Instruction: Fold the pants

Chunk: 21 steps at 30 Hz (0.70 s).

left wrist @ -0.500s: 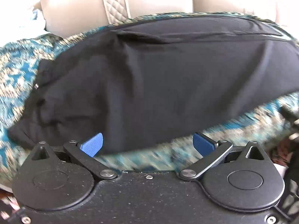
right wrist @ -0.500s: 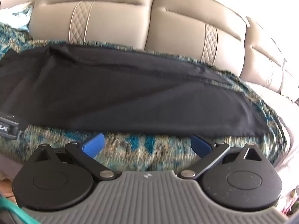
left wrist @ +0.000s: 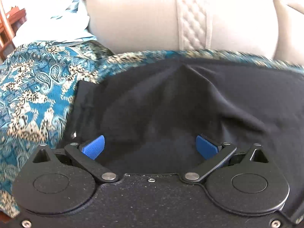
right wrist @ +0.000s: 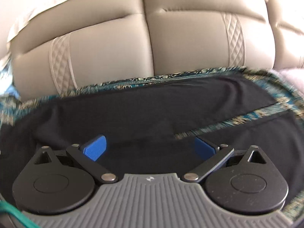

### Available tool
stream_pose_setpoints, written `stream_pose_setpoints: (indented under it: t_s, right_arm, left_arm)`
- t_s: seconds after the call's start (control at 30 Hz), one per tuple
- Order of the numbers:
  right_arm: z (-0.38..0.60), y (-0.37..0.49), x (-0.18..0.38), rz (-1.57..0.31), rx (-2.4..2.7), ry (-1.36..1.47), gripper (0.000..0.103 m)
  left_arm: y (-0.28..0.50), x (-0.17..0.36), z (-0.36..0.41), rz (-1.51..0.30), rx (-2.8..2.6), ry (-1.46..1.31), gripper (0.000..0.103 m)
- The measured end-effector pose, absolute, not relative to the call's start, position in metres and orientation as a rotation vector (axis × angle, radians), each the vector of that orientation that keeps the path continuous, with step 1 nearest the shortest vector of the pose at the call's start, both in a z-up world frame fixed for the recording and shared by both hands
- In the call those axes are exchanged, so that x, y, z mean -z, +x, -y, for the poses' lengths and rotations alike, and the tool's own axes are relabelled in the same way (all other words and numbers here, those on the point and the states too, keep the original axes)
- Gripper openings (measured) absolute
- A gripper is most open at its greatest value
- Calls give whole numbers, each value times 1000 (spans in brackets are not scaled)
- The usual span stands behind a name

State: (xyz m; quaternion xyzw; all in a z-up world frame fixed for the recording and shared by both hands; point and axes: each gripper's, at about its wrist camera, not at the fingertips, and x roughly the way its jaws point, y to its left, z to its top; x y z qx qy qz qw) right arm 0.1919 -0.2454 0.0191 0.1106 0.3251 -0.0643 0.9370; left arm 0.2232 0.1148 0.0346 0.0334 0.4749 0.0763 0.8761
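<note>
Black cloth pants lay flat on our blue patterned blanket in front of the beige leather sofa back. We held our left gripper and right gripper low over the pants, each with its blue fingers spread wide, pinching nothing.

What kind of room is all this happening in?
Probably a home living room. Black pants lie on a teal paisley cloth spread over the seat of a beige leather sofa with quilted trim, and loose laundry is piled at one end.
</note>
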Motion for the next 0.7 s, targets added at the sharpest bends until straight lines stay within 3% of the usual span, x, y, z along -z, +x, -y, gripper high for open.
stream_pose_setpoints:
  t_s: [0.47,0.7]
  right_arm:
    - [276,421,29,-936,230,587,103]
    - [249,484,43,-980,339,421,103]
  left_arm:
    - [370,-4,-176,-1005,-363,-230,103]
    - [396,13,-180,-982,-384,-209,103]
